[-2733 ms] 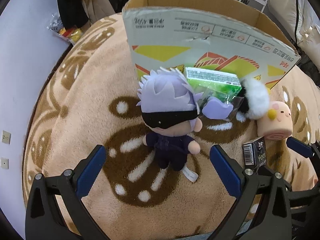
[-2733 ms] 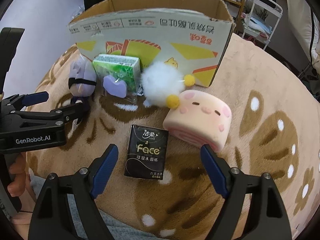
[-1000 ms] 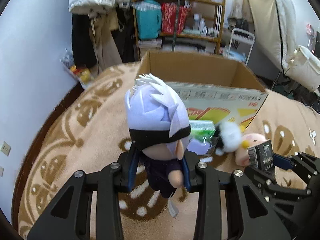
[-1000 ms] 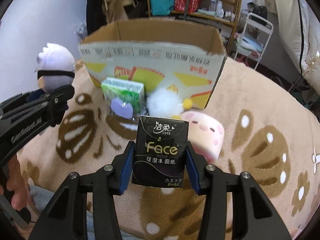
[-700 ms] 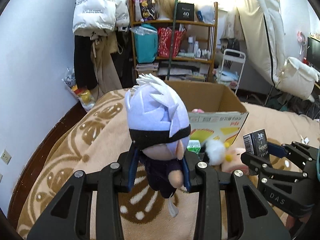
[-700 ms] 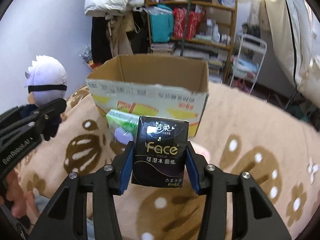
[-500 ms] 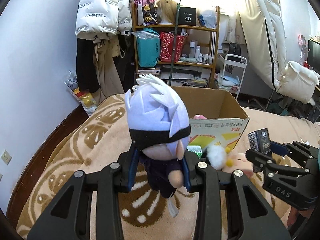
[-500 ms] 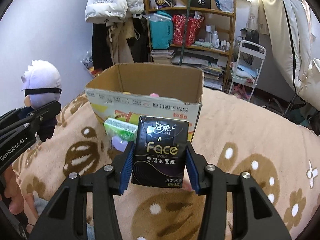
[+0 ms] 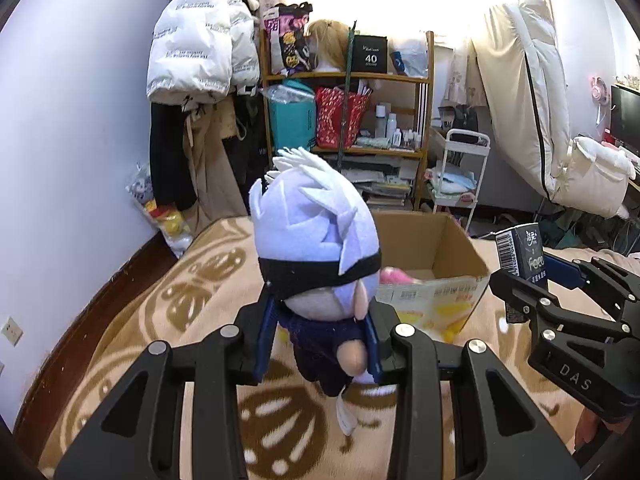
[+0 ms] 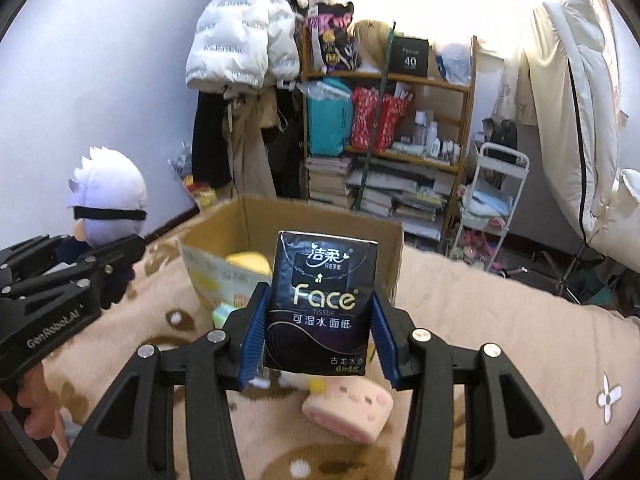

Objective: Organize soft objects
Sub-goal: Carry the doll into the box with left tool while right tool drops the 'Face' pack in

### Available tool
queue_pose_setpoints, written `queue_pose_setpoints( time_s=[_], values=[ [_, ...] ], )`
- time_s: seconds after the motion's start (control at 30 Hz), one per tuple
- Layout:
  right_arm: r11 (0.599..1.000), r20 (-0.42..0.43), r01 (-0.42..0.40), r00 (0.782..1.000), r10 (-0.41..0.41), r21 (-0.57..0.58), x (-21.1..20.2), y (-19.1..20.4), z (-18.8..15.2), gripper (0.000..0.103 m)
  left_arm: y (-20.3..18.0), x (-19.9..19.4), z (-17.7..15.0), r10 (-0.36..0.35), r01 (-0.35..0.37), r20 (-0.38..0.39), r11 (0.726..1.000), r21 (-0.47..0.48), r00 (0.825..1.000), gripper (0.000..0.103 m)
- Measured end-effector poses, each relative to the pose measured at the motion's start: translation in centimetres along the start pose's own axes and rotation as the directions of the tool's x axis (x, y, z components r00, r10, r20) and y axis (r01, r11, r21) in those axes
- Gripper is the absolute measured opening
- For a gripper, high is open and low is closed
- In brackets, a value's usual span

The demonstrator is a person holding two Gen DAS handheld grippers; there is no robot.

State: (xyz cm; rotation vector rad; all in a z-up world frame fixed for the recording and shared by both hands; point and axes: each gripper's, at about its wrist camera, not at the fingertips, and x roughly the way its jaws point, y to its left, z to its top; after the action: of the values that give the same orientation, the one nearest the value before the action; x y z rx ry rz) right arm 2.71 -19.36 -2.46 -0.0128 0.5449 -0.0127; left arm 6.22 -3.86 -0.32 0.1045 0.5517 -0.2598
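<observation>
Left gripper (image 9: pixel 320 344): blue pads closed tight on the dark torso of the plush doll (image 9: pixel 316 248); doll upright, lavender spiky hair and black blindfold band above the jaws, white tag dangling below.
Right gripper (image 10: pixel 318 340): jaws pinched on both sides of the tissue pack (image 10: pixel 322 304), a black "Face" packet held upright, label toward the camera.
Height: both loads are lifted clear of the blanket (image 10: pixel 500 344), a beige fleece with brown pattern.
Cardboard box (image 10: pixel 324 224): open-topped, sits on the blanket beyond both grippers; a yellow soft item (image 10: pixel 248 262) and a pink soft item (image 9: pixel 394 278) show inside.
Pink roll plush (image 10: pixel 348 410): lies on the blanket in front of the box, below the tissue pack.
Green packet (image 10: pixel 222 314): partly visible at the box's front wall, mostly hidden by the right gripper.
Background: wooden shelf (image 9: pixel 348 120) with bags and books, white puffer jacket (image 9: pixel 200 32) hung at left.
</observation>
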Motion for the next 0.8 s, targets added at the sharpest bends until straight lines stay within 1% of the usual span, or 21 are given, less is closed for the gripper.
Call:
queue_pose_setpoints(
  time_s=[0.17,0.37,0.5,0.67,0.8],
  values=[
    [1.0,0.03,0.002,1.0,-0.002,0.016,0.9,-0.9,1.5,0.051,-0.2,1.2,2.0,-0.012,0.012,0.021,1.0,0.0,1.0,0.036],
    [0.999,0.038,0.002,0.999,-0.004,0.05,3.0,-2.6,2.7,0.051,-0.5,4.1,4.2,-0.023,0.022,0.018,0.999,0.043,1.0,0.036],
    [0.998,0.02,-0.004,1.0,0.003,0.062,5.0,-3.5,3.2,0.051,-1.1,6.5,5.0,-0.022,0.022,-0.006,0.997,0.072,1.0,0.037],
    [0.996,-0.008,-0.034,0.999,0.035,0.084,6.9,-3.8,2.8,0.051,-1.4,9.3,5.1,-0.025,0.028,-0.059,0.998,0.058,0.998,0.037],
    [0.996,-0.042,-0.052,0.998,0.055,0.072,8.2,-3.6,2.1,0.051,-1.9,11.1,4.6,-0.026,0.032,-0.108,0.998,0.058,0.994,0.038]
  ],
)
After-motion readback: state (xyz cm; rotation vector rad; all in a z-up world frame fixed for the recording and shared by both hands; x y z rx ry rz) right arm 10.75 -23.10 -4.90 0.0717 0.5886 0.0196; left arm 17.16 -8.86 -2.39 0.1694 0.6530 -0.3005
